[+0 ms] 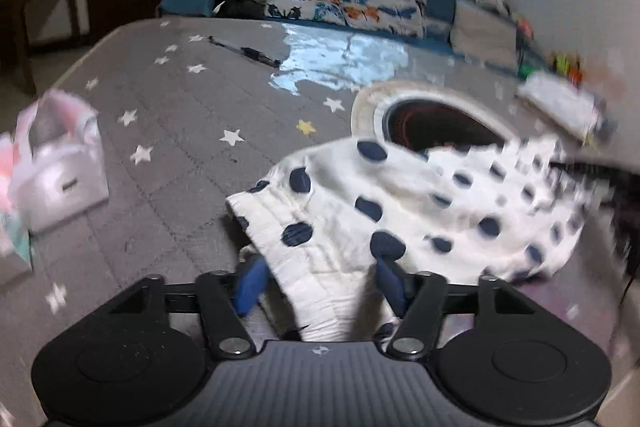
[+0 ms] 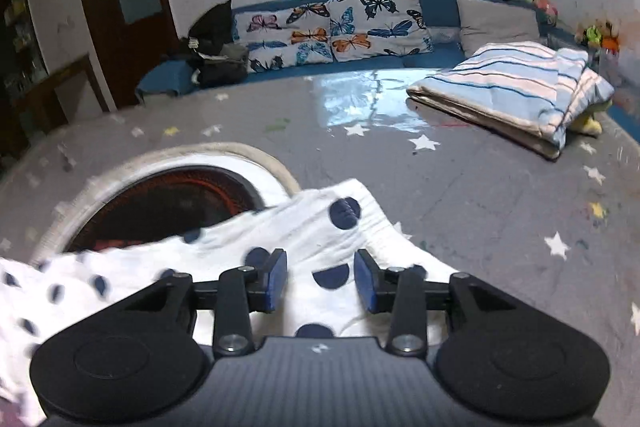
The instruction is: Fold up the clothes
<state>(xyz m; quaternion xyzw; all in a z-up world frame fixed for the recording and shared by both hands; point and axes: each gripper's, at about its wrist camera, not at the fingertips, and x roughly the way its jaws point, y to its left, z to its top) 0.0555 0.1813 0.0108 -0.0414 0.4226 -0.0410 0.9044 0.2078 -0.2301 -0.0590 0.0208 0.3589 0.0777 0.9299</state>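
With your left gripper (image 1: 316, 279) and right gripper (image 2: 321, 281) both spread, fingers straddling but not pinching the white cotton garment with navy dots (image 1: 400, 203), you look between folds — it lies on the grey star-print floor mat (image 1: 180, 115), draped over a round basket (image 1: 436, 123). Next, pinch an edge firmly before lifting.
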